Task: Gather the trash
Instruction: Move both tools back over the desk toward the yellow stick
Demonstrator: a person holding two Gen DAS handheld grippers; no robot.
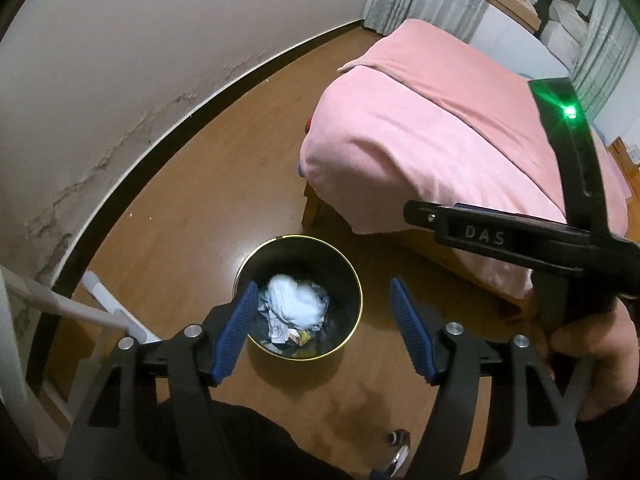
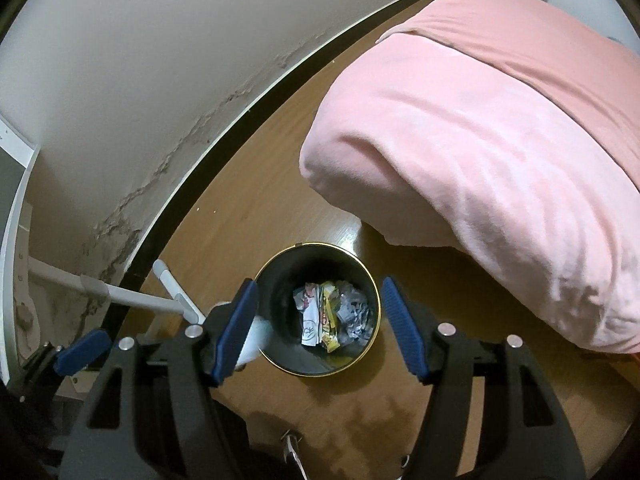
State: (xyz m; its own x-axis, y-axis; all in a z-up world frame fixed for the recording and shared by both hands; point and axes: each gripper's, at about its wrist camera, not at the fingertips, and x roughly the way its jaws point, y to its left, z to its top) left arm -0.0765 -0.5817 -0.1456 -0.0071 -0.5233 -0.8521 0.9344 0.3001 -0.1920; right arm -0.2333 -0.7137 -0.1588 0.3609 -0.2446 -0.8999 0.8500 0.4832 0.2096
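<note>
Two grippers hang over one bin, both spread wide and holding nothing.

Biggest first: the pink-covered bed fills the right side, the wooden floor runs beside it, and the black gold-rimmed bin stands there near the bed's corner, straight below. Left gripper sits more squarely above; right gripper is alongside. A white crumpled wad appears mid-drop over the wrappers, judging by its blur.

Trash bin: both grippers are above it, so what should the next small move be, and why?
Probably lift both away to look for more trash. The left gripper and right gripper are open and hold nothing, while the white wad and wrappers sit within the bin.
</note>
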